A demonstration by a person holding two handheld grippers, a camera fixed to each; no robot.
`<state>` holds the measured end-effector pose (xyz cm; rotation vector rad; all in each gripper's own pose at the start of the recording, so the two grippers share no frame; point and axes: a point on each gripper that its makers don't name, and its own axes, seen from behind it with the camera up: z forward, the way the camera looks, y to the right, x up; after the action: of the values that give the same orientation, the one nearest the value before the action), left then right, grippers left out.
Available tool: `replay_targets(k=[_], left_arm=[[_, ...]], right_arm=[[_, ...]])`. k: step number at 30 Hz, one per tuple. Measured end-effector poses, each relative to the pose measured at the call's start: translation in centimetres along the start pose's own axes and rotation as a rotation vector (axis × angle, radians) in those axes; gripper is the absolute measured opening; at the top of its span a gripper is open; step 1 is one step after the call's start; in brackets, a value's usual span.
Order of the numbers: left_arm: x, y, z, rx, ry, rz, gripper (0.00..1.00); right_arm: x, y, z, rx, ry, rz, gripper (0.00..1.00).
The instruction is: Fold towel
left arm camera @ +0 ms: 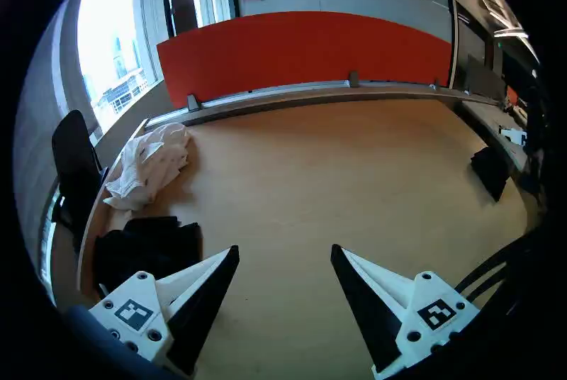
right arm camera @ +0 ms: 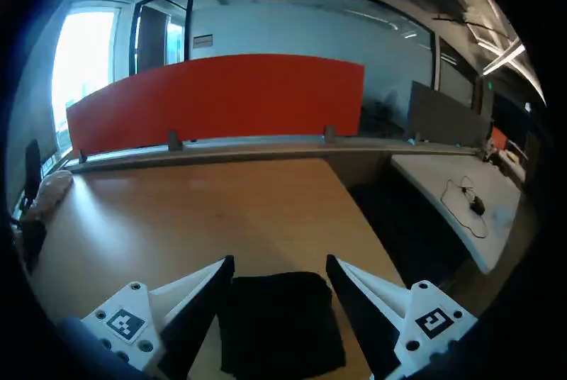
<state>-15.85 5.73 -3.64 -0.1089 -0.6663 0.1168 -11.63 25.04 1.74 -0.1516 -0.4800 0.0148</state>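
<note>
Hovering with both jaws wide and empty, I judge the black towel [right arm camera: 280,323] already folded, bottom centre between my right gripper's [right arm camera: 278,261] fingers. The crumpled white towel [left arm camera: 152,164], upper left past my left gripper [left arm camera: 283,248], looks unfolded. Both lie straight on the desk [left arm camera: 340,167], not in any container.

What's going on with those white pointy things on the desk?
A person is folding towels with a hand-held gripper in each hand. The right hand-held gripper is open over a folded black towel near the desk's edge. The left hand-held gripper is open above bare desk, with a crumpled white cloth farther off.
</note>
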Motion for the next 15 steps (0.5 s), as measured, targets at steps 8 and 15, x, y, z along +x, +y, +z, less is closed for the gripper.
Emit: replay_targets(k=[8, 15], left_arm=[[0.4, -0.2, 0.0, 0.004, 0.017, -0.009, 0.96], [0.8, -0.4, 0.1, 0.012, 0.031, -0.005, 0.96]], right_arm=[[3.6, 0.3, -1.1, -0.064, 0.133, -0.024, 1.0], [5.6, -0.5, -2.0, -0.07, 0.205, -0.048, 1.0]])
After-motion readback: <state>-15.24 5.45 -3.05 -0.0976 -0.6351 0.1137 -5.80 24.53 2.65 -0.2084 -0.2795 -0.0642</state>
